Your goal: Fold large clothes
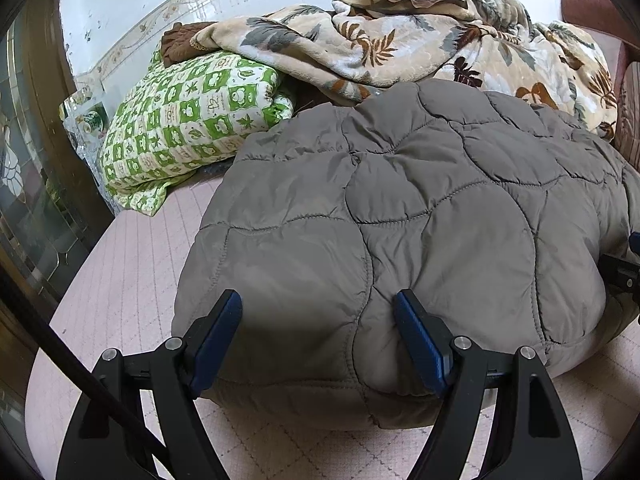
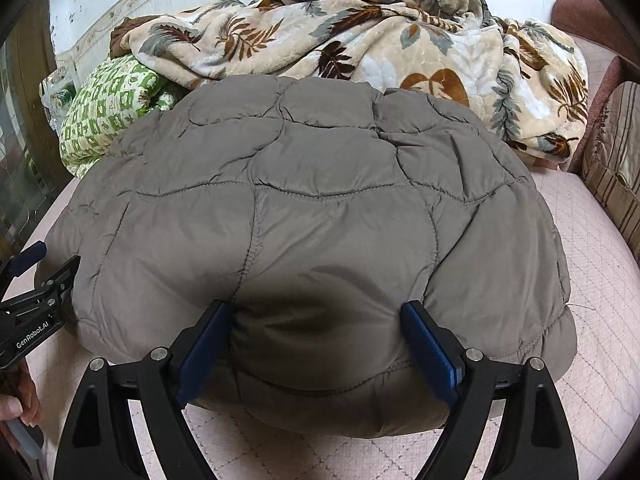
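Note:
A grey quilted puffer jacket (image 1: 400,208) lies folded into a thick bundle on the pink quilted bed cover (image 1: 128,264). It also fills the right wrist view (image 2: 312,208). My left gripper (image 1: 318,304) is open, its blue pads (image 1: 218,336) on either side of the jacket's near left edge, pressed against the padding. My right gripper (image 2: 316,312) is open, its blue pads (image 2: 430,344) straddling the jacket's near right edge. The left gripper also shows at the left edge of the right wrist view (image 2: 40,276); the right gripper shows at the right edge of the left wrist view (image 1: 624,268).
A green and white patterned quilt (image 1: 180,120) lies folded behind the jacket on the left. A beige leaf-print blanket (image 1: 400,44) is heaped along the back. A striped cushion (image 2: 612,168) and a reddish sofa arm (image 2: 580,12) stand at the right. A white wall runs behind.

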A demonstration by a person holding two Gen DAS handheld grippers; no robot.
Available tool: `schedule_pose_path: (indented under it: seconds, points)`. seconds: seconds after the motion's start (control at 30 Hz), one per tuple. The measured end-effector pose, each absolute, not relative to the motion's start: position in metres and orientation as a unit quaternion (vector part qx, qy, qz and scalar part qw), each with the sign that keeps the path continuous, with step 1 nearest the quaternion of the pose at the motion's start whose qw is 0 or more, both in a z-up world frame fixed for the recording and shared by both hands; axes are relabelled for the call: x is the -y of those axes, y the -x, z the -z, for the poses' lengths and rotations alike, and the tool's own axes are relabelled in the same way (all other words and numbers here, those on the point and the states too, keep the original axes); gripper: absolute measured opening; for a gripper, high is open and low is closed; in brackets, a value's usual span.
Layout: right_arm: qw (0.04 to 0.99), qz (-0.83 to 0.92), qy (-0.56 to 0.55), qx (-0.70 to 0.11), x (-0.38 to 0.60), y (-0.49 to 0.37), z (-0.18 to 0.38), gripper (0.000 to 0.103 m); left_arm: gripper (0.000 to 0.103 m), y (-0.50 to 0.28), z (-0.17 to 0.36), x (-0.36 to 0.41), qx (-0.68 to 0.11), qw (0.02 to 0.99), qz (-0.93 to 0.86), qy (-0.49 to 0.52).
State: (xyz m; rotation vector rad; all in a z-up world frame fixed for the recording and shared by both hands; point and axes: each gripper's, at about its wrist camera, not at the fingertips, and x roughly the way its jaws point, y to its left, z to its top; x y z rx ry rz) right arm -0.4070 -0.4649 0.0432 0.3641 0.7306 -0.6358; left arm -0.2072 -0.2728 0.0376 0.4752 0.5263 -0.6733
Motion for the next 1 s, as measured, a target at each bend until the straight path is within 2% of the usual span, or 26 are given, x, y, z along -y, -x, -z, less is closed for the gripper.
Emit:
schedule_pose_path:
  seconds: [0.57, 1.0]
  points:
    - [0.865, 0.300, -0.185, -0.357, 0.465, 0.410, -0.049, 0.091, 0.078, 0.215, -0.044, 0.272, -0.240, 0.885, 0.317, -0.244]
    - [0.868, 0.312, -0.188, -0.337, 0.458, 0.431, -0.083, 0.091, 0.078, 0.218, -0.067, 0.258, -0.238, 0.889, 0.321, -0.226]
